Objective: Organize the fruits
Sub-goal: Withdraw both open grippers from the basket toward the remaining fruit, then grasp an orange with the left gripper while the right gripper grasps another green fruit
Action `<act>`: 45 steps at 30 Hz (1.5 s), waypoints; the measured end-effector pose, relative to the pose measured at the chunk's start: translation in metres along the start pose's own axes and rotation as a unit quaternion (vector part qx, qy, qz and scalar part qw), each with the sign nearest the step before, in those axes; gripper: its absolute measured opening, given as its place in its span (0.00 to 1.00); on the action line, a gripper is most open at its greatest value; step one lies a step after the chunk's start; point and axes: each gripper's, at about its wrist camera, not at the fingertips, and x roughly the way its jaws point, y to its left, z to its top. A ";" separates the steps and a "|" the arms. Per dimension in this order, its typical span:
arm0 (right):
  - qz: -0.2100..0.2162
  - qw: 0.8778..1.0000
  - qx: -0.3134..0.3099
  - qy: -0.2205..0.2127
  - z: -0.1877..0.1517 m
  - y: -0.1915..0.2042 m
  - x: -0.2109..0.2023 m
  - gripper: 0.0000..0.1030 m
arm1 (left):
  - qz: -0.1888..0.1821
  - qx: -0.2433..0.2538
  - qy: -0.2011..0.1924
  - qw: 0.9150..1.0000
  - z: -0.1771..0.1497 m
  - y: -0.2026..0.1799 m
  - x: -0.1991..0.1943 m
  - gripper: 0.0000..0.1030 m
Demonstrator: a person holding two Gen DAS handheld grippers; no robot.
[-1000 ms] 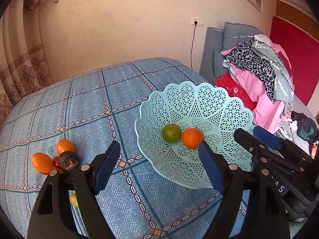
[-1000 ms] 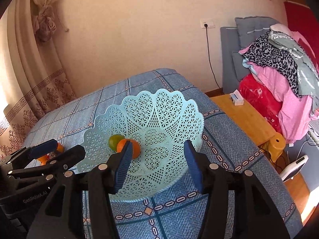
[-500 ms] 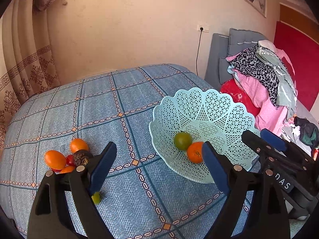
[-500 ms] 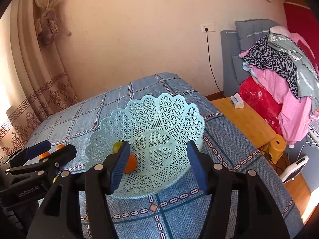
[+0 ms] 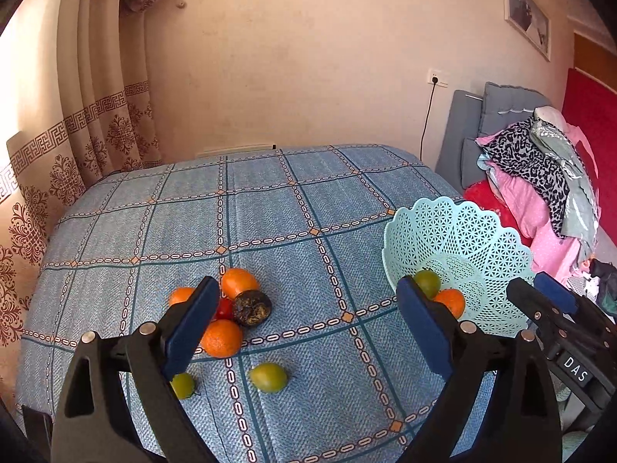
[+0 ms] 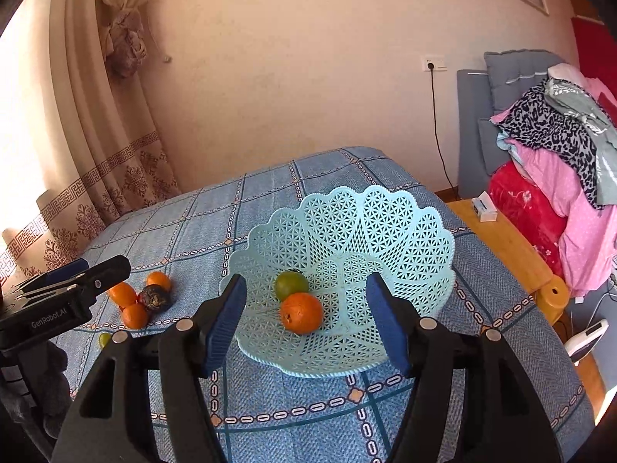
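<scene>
A pale blue lattice basket point(image 6: 385, 231) point(image 5: 482, 231) sits on the blue checked tablecloth, holding a green fruit point(image 6: 291, 284) and an orange point(image 6: 301, 312). In the left wrist view, loose fruit lies left of the basket: oranges point(image 5: 239, 282) point(image 5: 221, 337), a dark wrinkled fruit point(image 5: 251, 307), a red one point(image 5: 224, 308) and two green ones point(image 5: 268, 376) point(image 5: 182, 384). My left gripper point(image 5: 308, 328) hangs open above this pile, nothing between its fingers. My right gripper point(image 6: 306, 324) stands open just in front of the basket, empty.
A wooden side table point(image 6: 509, 239) with a small white box stands right of the table. Behind it are a pile of clothes point(image 6: 559, 146) and a grey cushion. A curtain point(image 5: 77, 135) hangs at the left, the wall at the back.
Both grippers have pulled back and up. The left view has swung left, from the basket toward the loose fruit. Both stay open.
</scene>
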 end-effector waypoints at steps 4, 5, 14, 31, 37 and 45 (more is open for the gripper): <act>0.015 1.000 -0.009 0.006 -0.003 0.013 0.001 0.63 | 0.023 -0.014 0.006 1.000 -0.003 0.021 0.001 0.91; 0.019 1.000 -0.011 0.008 -0.005 0.016 0.001 0.63 | 0.028 -0.016 0.008 0.999 -0.004 0.026 0.002 0.92; 0.057 0.997 -0.044 0.030 -0.019 0.052 0.007 0.63 | 0.059 -0.034 0.019 0.997 -0.010 0.059 0.010 0.92; 0.110 0.986 -0.100 0.069 -0.037 0.102 0.020 0.63 | 0.095 -0.049 0.058 0.993 -0.015 0.091 0.061 0.91; 0.123 0.982 -0.108 0.090 -0.043 0.112 0.031 0.64 | 0.092 -0.046 0.065 0.993 -0.016 0.091 0.074 0.84; 0.138 0.977 -0.116 0.115 -0.050 0.124 0.046 0.64 | 0.085 -0.059 0.076 0.992 -0.019 0.097 0.085 0.66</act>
